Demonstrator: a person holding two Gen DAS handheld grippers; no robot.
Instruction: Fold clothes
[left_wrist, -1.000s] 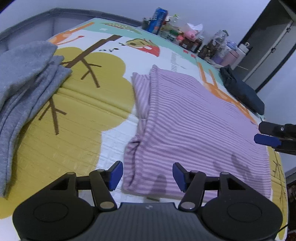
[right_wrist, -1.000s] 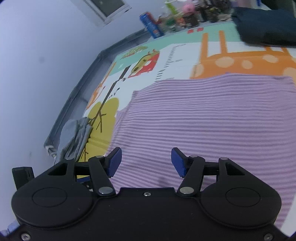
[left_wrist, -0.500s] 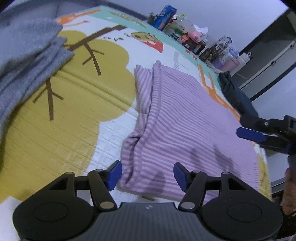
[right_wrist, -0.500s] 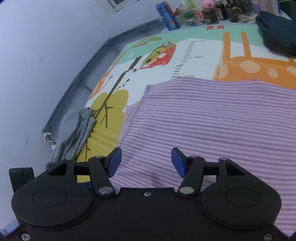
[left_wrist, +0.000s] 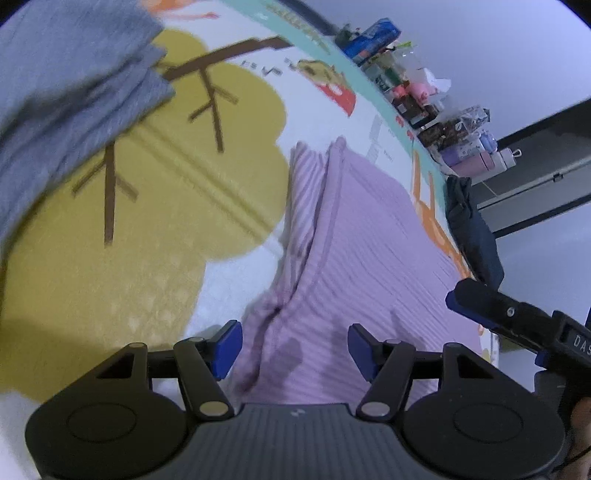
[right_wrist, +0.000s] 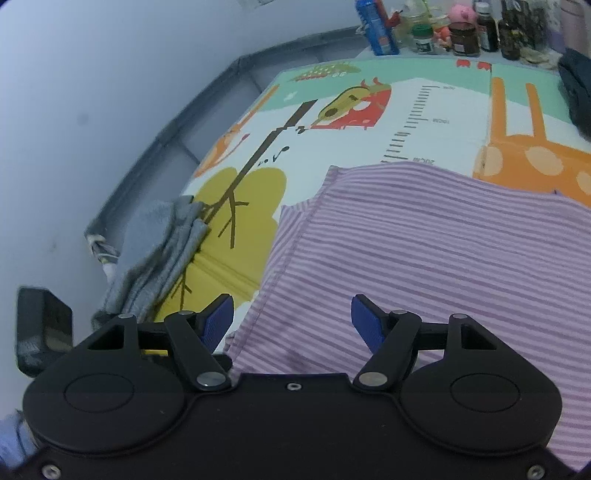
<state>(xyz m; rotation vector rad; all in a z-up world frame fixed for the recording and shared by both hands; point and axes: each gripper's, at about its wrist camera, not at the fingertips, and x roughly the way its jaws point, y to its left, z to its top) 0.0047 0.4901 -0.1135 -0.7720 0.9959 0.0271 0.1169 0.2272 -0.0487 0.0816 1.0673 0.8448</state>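
Left wrist view:
Garment position: purple striped shirt (left_wrist: 369, 258) lies flat on the play mat (left_wrist: 166, 240), directly ahead of and below the left gripper (left_wrist: 294, 349); its near hem runs between the two blue pads.
Long axis: the shirt runs away from the camera toward the cluttered far edge of the mat; a folded sleeve and seam ridge run along its left side.
Left gripper state: jaws spread, recently widened a little, nothing pinched; the pads hover over the near left corner of the hem.
Right gripper (left_wrist: 491, 310): enters from the right edge, over the shirt's near right side; its opening cannot be judged from this angle.
Other cloth: grey garment (left_wrist: 66, 96), soft knit, bunched at upper left, well apart from the shirt.

Right wrist view:
Garment position: purple striped shirt (right_wrist: 424, 251) fills the lower right, ahead of the right gripper (right_wrist: 291, 323).
Right gripper state: jaws spread, just opened further, empty; the shirt's left edge lies between the pads.
Nearer hand: judged, each gripper covers its own hem corner; the left is closer to the sleeve side.
Materials: thin ribbed striped jersey, limp; mat is embossed foam with printed tree and giraffe.
Background: dark garment (right_wrist: 576, 92) at far right; bottles and jars (right_wrist: 461, 33) along the far edge.
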